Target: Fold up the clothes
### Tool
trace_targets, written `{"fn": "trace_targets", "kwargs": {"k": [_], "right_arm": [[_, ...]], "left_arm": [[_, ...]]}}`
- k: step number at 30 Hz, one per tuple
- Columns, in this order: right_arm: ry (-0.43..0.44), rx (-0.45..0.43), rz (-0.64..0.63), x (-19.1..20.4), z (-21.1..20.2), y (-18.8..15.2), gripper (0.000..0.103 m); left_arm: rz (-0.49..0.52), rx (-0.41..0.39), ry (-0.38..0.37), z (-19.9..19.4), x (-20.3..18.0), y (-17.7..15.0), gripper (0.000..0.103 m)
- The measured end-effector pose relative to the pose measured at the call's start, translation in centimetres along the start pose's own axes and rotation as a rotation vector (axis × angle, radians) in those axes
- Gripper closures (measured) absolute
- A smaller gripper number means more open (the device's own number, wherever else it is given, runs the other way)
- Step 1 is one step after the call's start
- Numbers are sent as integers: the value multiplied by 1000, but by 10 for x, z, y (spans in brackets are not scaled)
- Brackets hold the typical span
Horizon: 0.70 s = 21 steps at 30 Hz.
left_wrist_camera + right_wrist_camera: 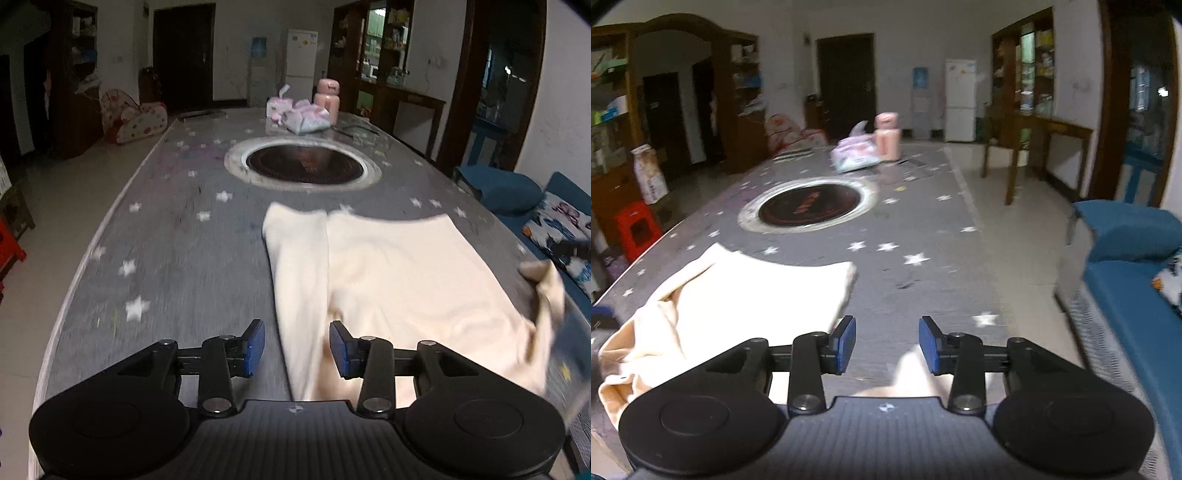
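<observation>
A cream garment (406, 277) lies spread on the grey star-patterned table (177, 258), with one folded strip along its left side and a bunched corner at the right. My left gripper (297, 347) hovers over its near edge. Its blue pads (255, 345) stand apart, and the cloth passes below the gap without being pressed. In the right wrist view the same garment (738, 295) lies to the left. My right gripper (887, 343) is open over the bare table, with a small cream fold (908, 376) just under its right finger.
A round dark hotplate (304, 164) is set into the table's middle. Beyond it stand a pink bottle (327, 99) and pastel packets (306, 118). A blue sofa (1134, 280) runs along the table's right side, and a red stool (637, 229) stands on the floor at left.
</observation>
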State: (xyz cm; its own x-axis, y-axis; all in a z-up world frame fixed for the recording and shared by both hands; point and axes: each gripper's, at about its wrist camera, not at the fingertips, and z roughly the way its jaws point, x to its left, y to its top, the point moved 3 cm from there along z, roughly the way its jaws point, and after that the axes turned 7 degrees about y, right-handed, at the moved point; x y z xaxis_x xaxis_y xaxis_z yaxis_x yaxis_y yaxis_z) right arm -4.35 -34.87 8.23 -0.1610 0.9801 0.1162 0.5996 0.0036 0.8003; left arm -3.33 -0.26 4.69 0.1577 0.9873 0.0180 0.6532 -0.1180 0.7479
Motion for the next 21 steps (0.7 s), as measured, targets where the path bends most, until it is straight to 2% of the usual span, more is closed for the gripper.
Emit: {"fn": "trace_targets", "kwargs": {"k": [4,8,10,14,16,17,18,21], "right_arm": [[64,30,-20,18,30,4,65],[107,40,-40,34,50,9,63],[127,42,-47,42,57,9,61],[147,47,-54,50,67,11,60],[154,51,-51,52,72,12,60],[157,53,-51,52,73,12,60],[158,55,-52,53,74,12,60],[159,61,-55,54,77,10,60]], "left_arm": [[-13,-29,19,32,-5,32,55],[-31,-21,46,71,-5,57,52],[-45,2,62,89,-4,64,52],[-87,66,33,121,-2,65,53],[-122,102,24,134,2,61,59],[-130,101,22,135,3,59,68],[-129,87,22,134,4,58,85],[-151,77,-11,128,10,57,94]]}}
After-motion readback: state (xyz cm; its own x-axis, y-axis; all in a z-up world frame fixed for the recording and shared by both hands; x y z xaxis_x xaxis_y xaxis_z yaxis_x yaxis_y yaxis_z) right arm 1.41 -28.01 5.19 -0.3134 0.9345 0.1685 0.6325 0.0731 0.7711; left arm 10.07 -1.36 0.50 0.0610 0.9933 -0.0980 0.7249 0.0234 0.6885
